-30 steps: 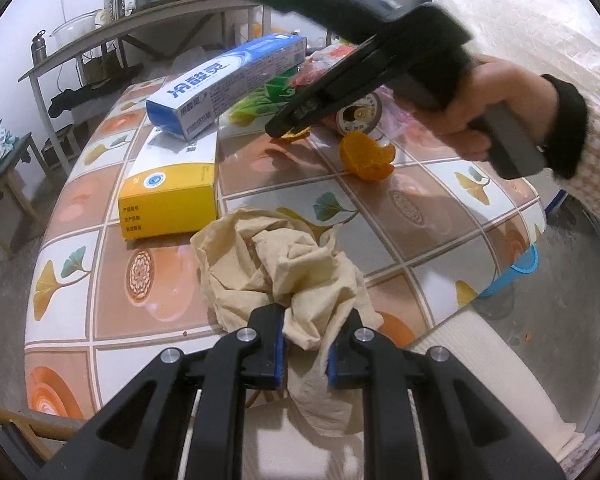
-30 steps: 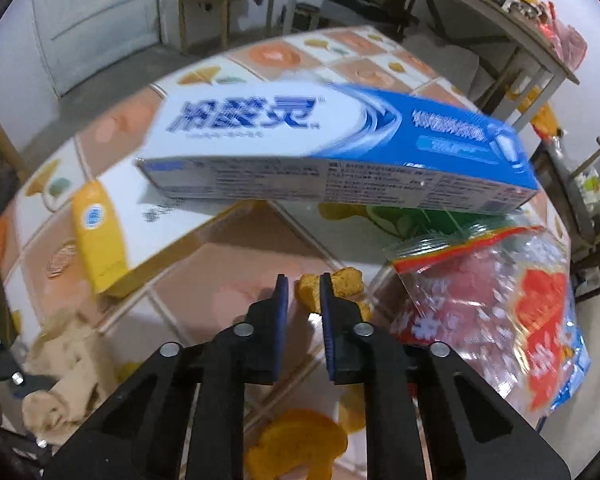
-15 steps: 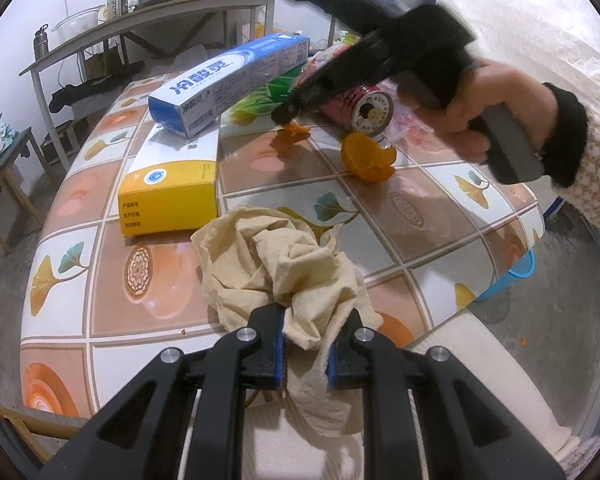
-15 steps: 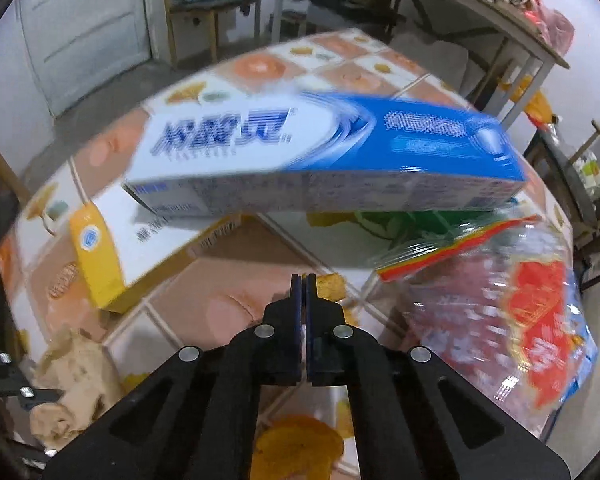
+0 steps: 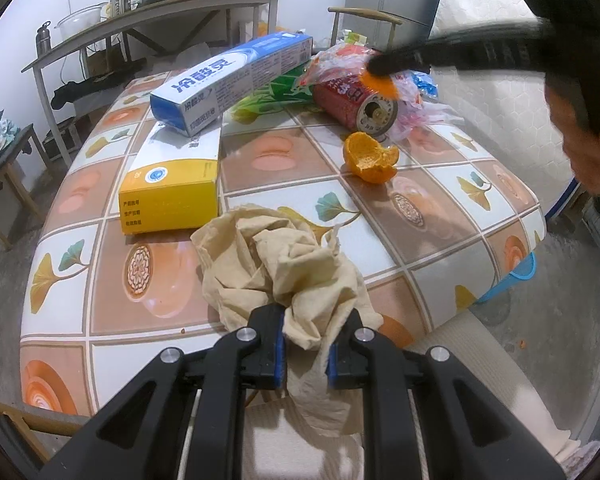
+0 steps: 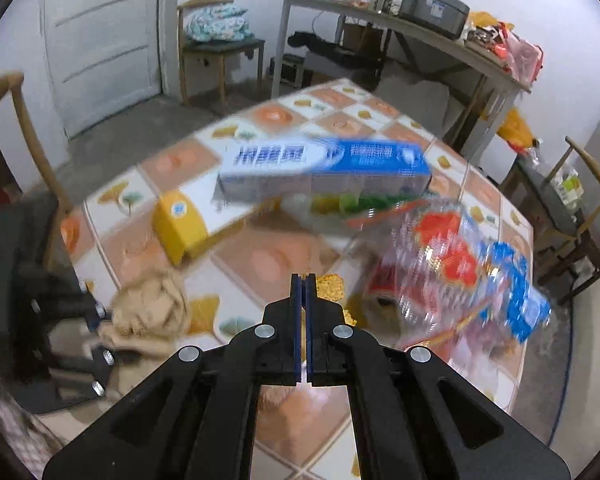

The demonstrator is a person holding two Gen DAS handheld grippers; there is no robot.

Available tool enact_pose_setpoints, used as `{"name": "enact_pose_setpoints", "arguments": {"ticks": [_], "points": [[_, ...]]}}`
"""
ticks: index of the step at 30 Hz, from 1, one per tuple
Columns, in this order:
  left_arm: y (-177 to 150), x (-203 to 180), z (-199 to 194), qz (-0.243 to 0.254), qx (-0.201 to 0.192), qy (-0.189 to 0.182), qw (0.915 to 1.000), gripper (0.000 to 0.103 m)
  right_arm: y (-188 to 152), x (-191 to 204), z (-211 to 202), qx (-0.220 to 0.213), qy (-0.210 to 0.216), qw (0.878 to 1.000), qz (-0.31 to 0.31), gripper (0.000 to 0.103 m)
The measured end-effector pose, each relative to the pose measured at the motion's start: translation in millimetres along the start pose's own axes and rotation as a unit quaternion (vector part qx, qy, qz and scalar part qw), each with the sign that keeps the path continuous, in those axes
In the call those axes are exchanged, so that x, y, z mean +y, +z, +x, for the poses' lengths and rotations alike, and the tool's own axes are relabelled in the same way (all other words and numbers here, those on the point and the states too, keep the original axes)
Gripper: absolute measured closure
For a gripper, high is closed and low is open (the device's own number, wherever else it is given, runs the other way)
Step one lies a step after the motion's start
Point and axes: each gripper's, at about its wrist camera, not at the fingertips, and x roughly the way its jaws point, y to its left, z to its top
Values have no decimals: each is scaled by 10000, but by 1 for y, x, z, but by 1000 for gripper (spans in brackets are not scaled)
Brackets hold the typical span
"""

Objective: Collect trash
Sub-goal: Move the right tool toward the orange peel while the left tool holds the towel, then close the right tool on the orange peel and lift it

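- One tiled table (image 5: 440,240) carries everything, its patterned top running to a rounded edge.
- Toothpaste box (image 5: 236,80), blue and white, lies propped across the yellow box (image 5: 172,184) and a green packet.
- Crumpled beige tissue (image 5: 276,260) sits at the near edge, trailing down between the pads of the left gripper (image 5: 305,350), which is clamped on it.
- Red can (image 5: 356,102) lies on its side, half under a clear plastic bag (image 6: 460,272).
- Orange peel cup (image 5: 370,160) rests just in front of the can.
- Right gripper (image 6: 300,280) (blurred in the left view) has its jaws fully together, a small orange peel scrap (image 5: 380,84) at its tip; whether the pads truly pinch it cannot be told.
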Motion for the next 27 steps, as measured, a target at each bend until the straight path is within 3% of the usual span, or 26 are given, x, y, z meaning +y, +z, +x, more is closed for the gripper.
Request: {"name": "enact_pose_setpoints", "arguments": {"ticks": [7, 11, 14, 18, 21, 27], "points": [[0, -1, 0, -2, 6, 50, 10000, 89, -27, 8, 33, 454, 219, 9986, 150, 101], [0, -2, 1, 21, -1, 76, 10000, 89, -32, -4, 27, 434, 452, 9966, 538, 77], [-1, -2, 0, 23, -2, 80, 10000, 89, -35, -20, 10, 210, 745, 9922, 976, 69], [-1, -2, 0, 28, -1, 80, 10000, 89, -43, -44, -2, 60, 1034, 9804, 1673, 67], [-1, -2, 0, 34, 1, 84, 10000, 89, -53, -60, 9, 223, 1194, 9670, 2242, 67], [-1, -2, 0, 28, -2, 81, 10000, 89, -60, -63, 30, 483, 1439, 9494, 2749, 67]]}}
